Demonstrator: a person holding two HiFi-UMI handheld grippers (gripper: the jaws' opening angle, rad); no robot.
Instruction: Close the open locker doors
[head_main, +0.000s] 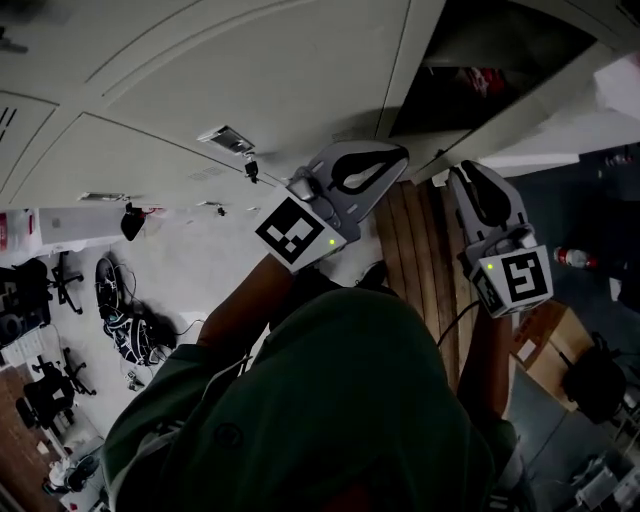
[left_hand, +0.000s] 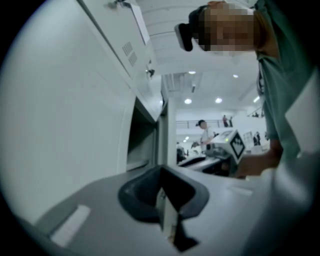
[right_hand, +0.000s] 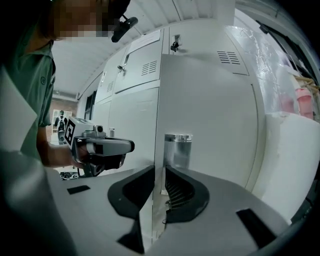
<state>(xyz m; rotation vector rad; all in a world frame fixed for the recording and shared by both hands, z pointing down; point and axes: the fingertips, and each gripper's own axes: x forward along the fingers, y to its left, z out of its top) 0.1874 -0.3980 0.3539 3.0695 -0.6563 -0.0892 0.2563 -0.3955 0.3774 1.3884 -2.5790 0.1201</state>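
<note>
A bank of white lockers (head_main: 200, 80) fills the top of the head view. One locker (head_main: 500, 60) at the upper right stands open, dark inside. My right gripper (head_main: 468, 172) reaches up to it. In the right gripper view the thin edge (right_hand: 161, 100) of a white locker door (right_hand: 210, 125) runs down between the jaws of the right gripper (right_hand: 159, 200), which is shut on it just below a silver latch (right_hand: 177, 147). My left gripper (head_main: 395, 155) points at the lockers beside it, shut and holding nothing (left_hand: 167, 220). Another open compartment (left_hand: 140, 140) shows ahead of it.
A wooden slatted bench (head_main: 420, 260) lies under both grippers. A bottle (head_main: 572, 257) and a cardboard box (head_main: 545, 340) are on the right, office chairs (head_main: 60, 280) on the left. Pink items (right_hand: 300, 100) sit inside the open locker. A person (left_hand: 204, 132) stands far off.
</note>
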